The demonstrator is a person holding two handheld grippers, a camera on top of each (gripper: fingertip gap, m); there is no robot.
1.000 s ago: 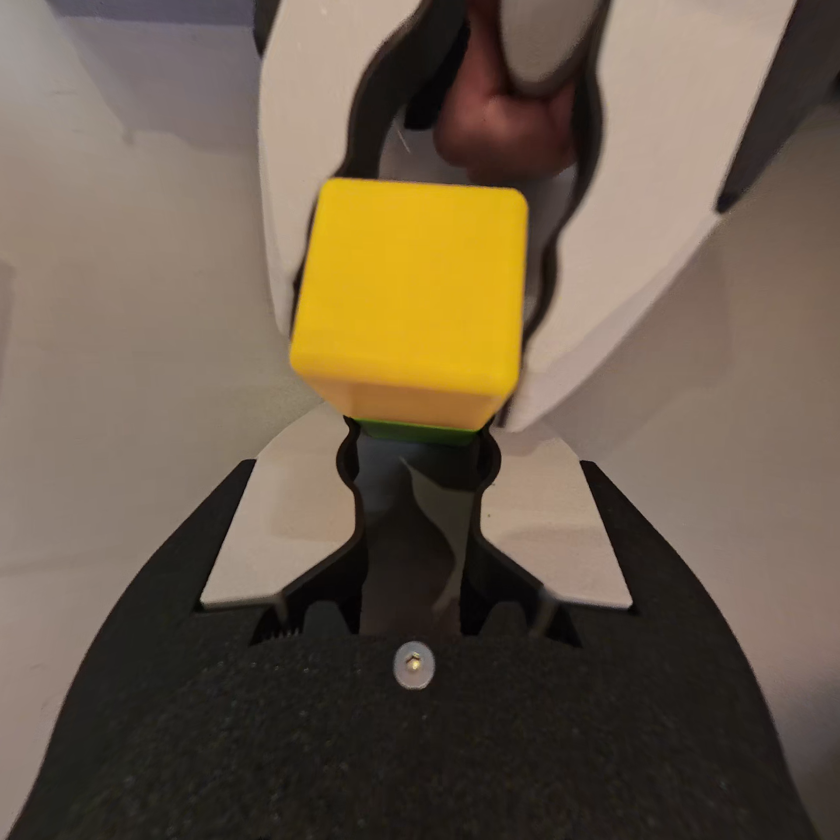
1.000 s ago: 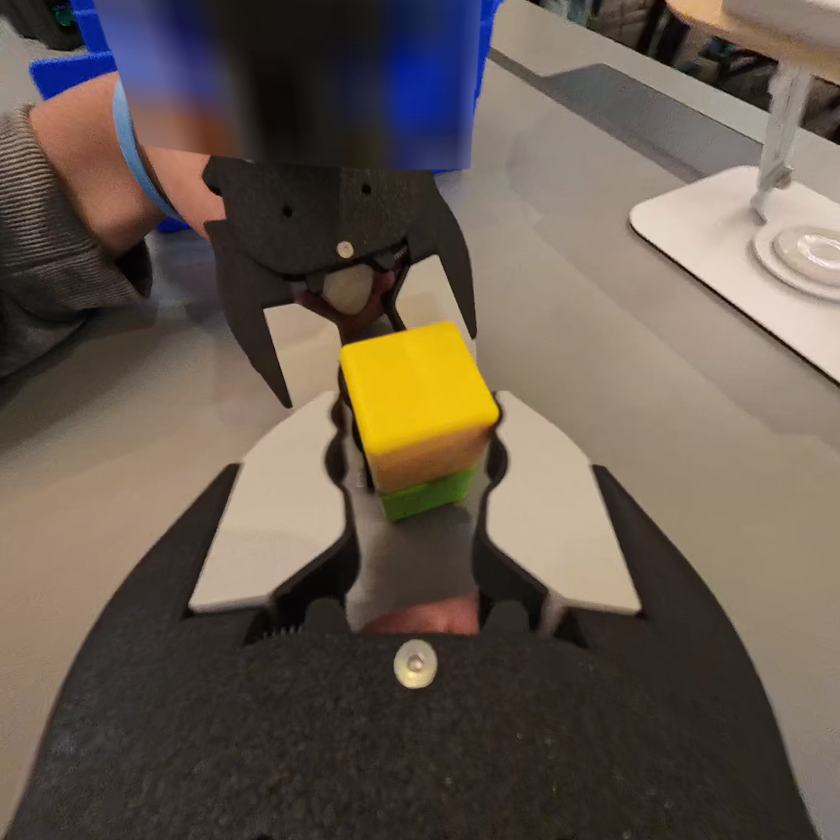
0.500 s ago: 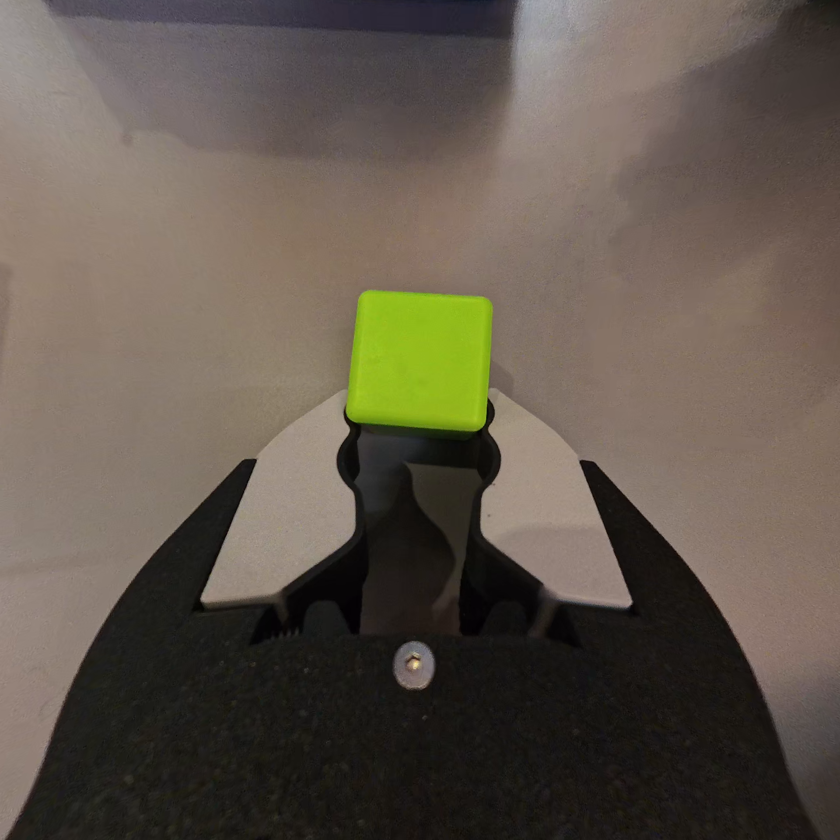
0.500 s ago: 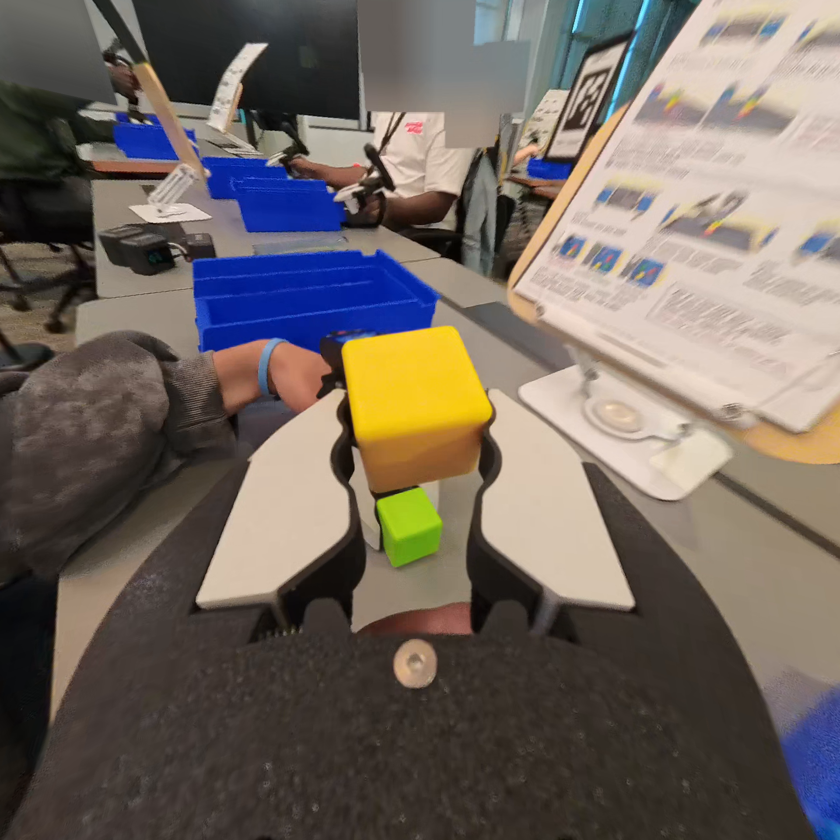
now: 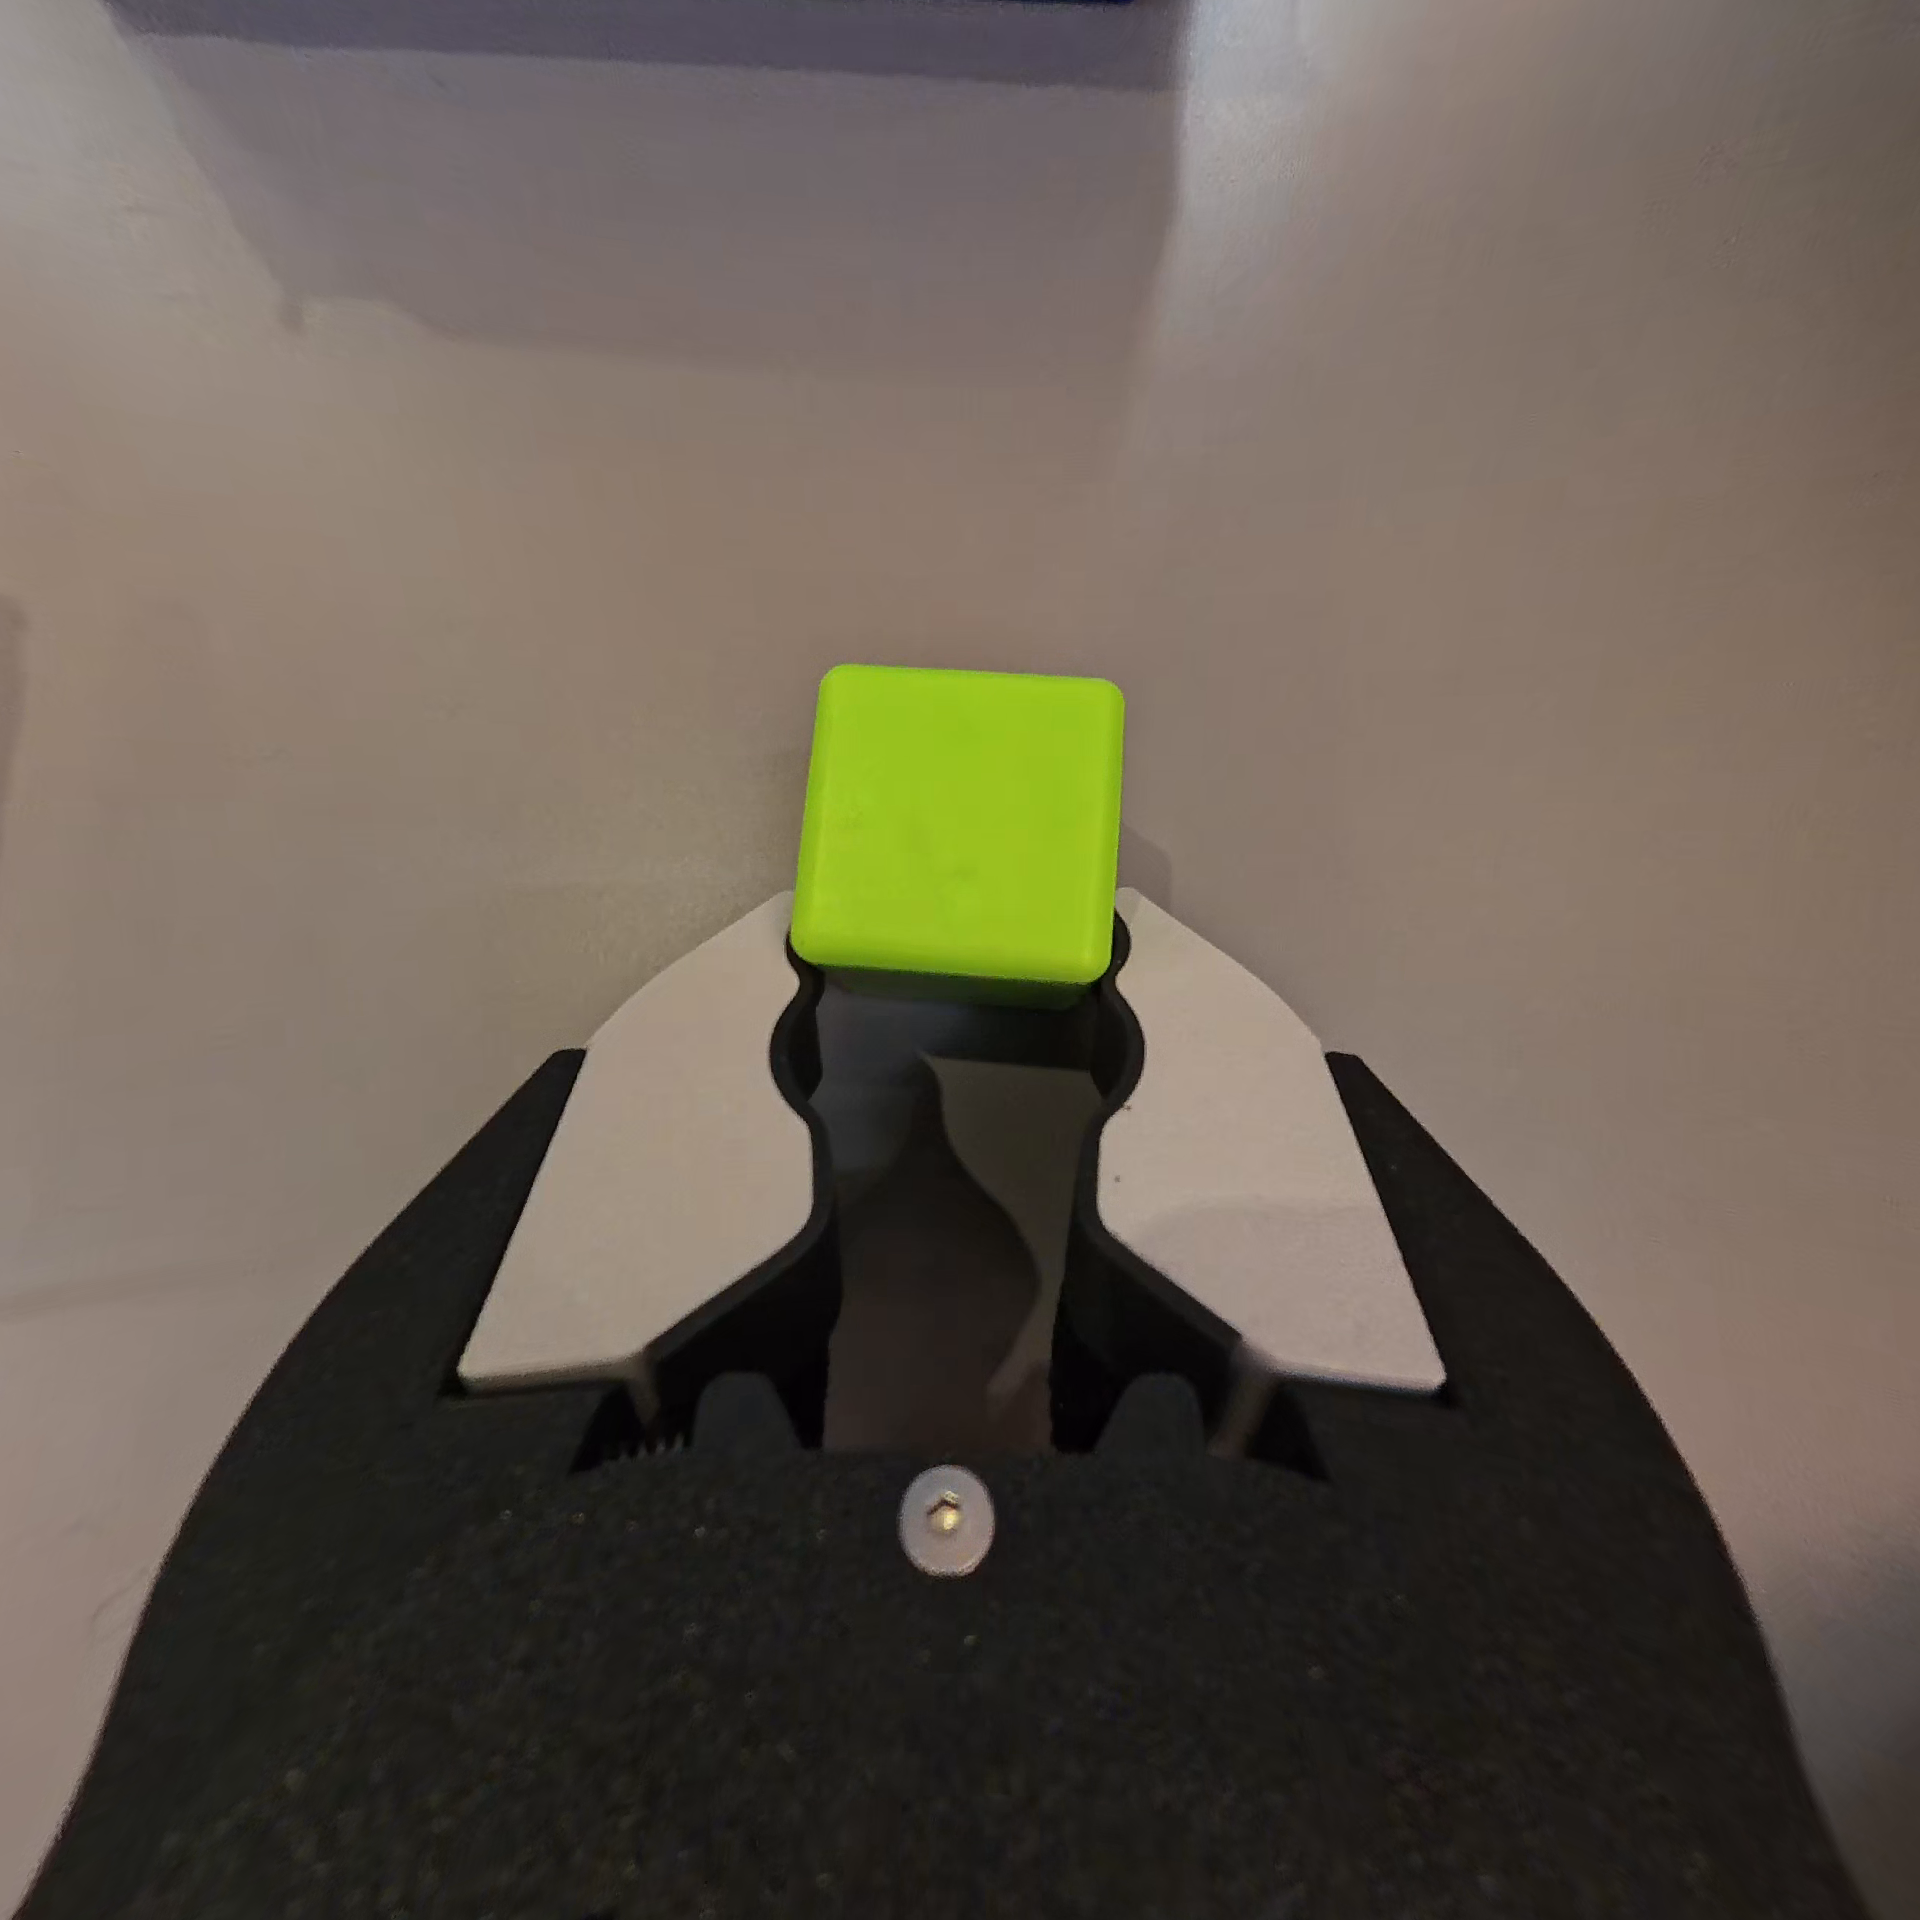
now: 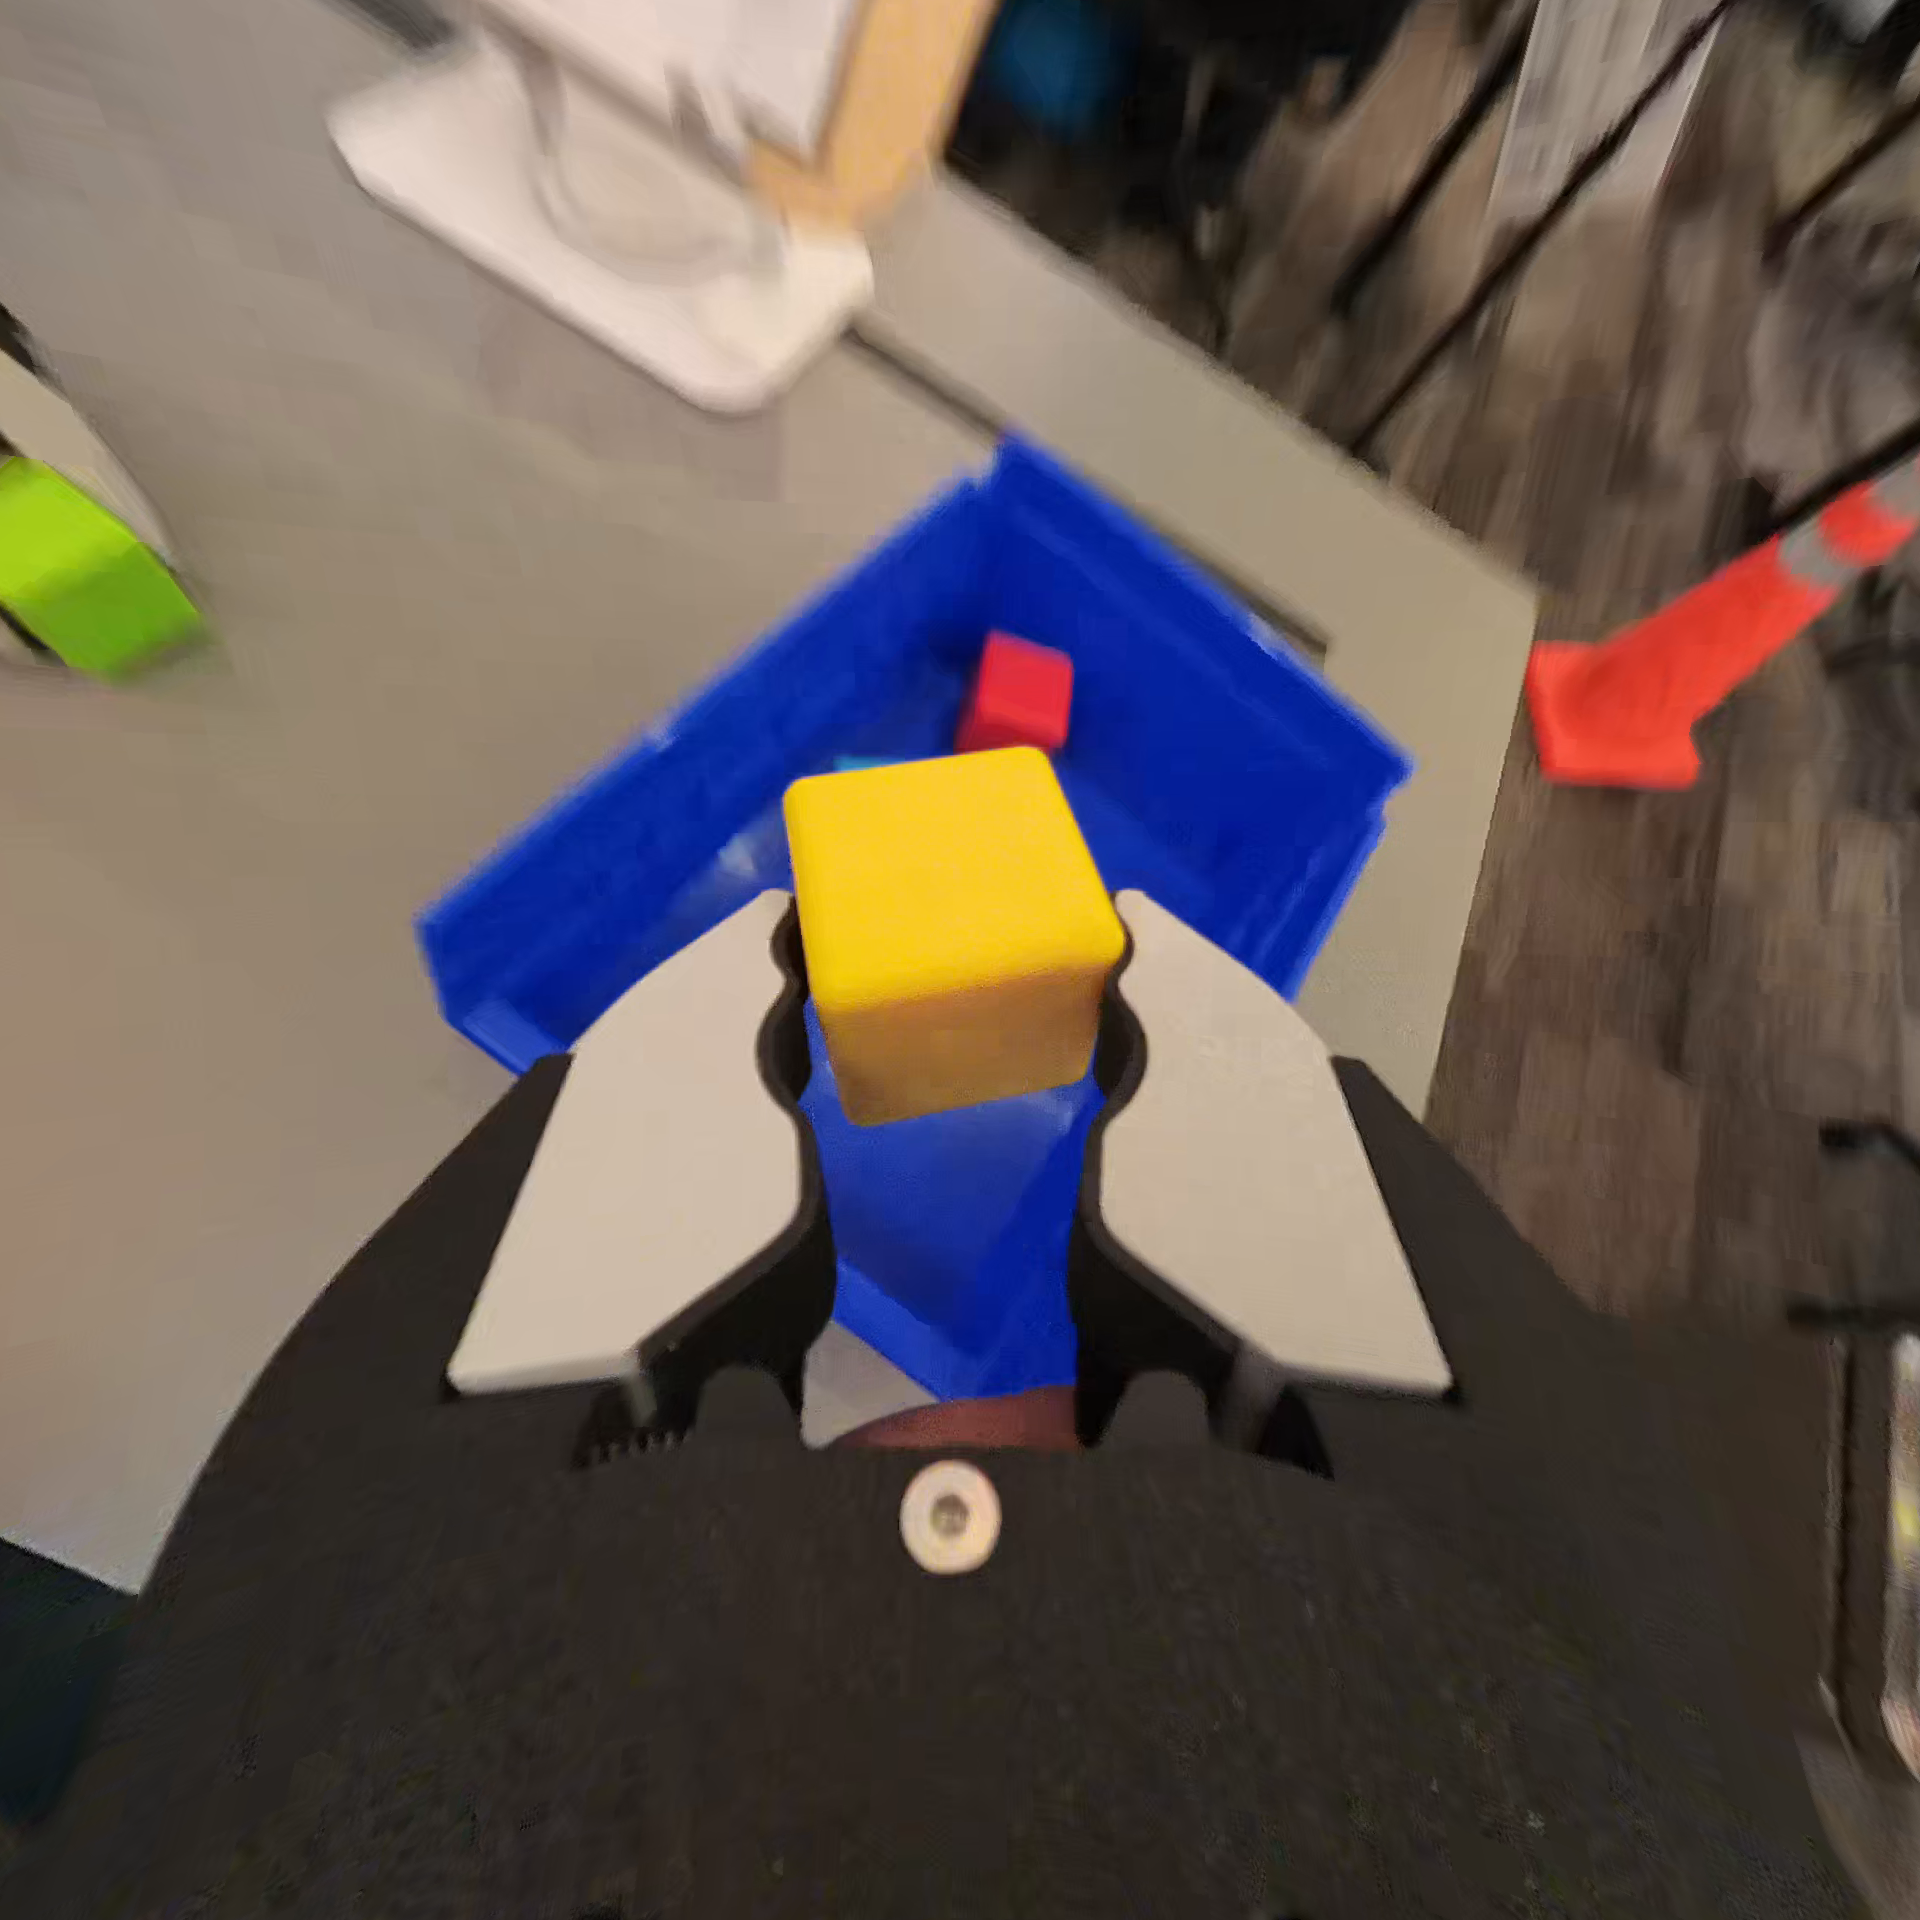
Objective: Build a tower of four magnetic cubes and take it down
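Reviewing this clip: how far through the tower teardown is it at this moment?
Late in the teardown. Done: no tower stands, and a red cube already lies in the blue bin. In hand: the right tongs hold the yellow cube above that bin; the left tongs grip the green cube. Left: drop yellow, then green. A fourth cube can't be clearly made out.

both wrist views steeply downward, close over the table (image 5: 416,727), green cube (image 5: 956,831) common to both
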